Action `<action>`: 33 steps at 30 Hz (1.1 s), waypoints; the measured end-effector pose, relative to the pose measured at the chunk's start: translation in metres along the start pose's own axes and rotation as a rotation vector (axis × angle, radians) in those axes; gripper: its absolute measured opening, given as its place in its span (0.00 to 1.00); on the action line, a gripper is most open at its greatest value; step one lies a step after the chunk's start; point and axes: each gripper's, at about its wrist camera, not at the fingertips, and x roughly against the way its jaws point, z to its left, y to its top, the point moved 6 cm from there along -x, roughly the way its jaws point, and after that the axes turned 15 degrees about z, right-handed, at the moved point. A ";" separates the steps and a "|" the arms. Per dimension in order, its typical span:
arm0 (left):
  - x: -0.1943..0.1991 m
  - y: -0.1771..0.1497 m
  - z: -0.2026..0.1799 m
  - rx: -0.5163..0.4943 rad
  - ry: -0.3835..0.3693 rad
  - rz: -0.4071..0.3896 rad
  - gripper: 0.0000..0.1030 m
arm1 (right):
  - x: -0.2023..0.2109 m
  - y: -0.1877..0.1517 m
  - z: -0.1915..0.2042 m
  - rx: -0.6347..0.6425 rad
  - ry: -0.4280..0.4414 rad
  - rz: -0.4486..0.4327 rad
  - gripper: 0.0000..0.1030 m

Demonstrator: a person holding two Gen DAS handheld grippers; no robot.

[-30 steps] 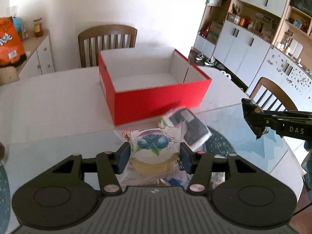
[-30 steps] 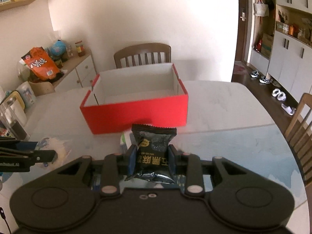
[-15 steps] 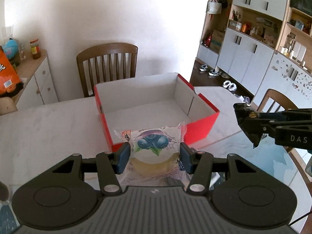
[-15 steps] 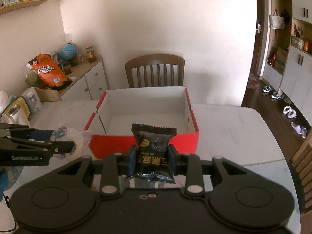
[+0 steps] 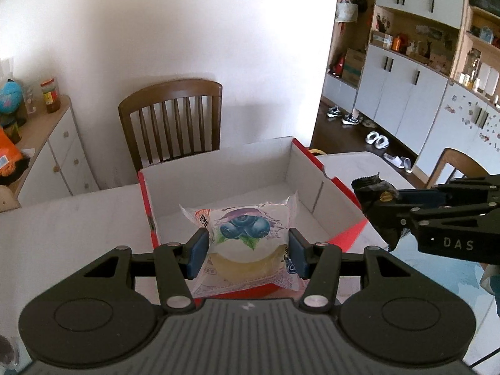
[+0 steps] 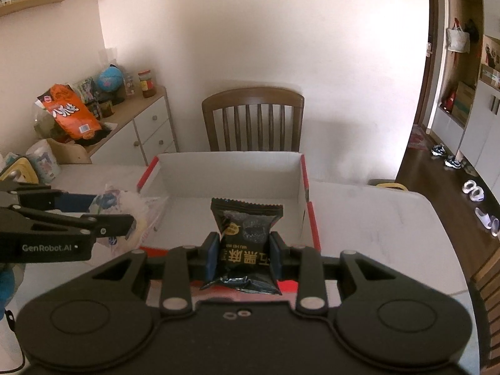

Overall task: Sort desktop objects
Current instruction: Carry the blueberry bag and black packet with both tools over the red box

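Left wrist view shows my left gripper (image 5: 248, 254) closed on the blueberry bread packet (image 5: 247, 243), which a second ago sat low over the table in front of the red box (image 5: 347, 234) and now hangs above its white interior, past the near wall. Over on the right wrist view, my right gripper (image 6: 243, 256) is likewise clamped on the black snack packet (image 6: 245, 243), and it too has come up from table level to sit over the near edge of the box. That tells me both carries are nearly finished, and I judge the next step to be the release. The box floor looks bare, so there is open room for both packets side by side. I think the bread packet is over the left part and the black one nearer the middle, though the fisheye makes the exact gap between the two grippers hard to read. I would watch the near red wall under each packet, and the wooden chair (image 6: 253, 118) stands well behind the far wall.
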 end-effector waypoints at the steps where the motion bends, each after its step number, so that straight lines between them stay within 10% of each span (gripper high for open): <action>1: -0.004 0.003 0.001 0.003 0.000 0.002 0.52 | -0.005 0.003 -0.002 0.002 -0.001 0.002 0.31; 33: -0.138 0.041 0.025 -0.061 0.031 0.248 0.52 | -0.126 0.029 -0.012 0.072 -0.030 0.210 0.32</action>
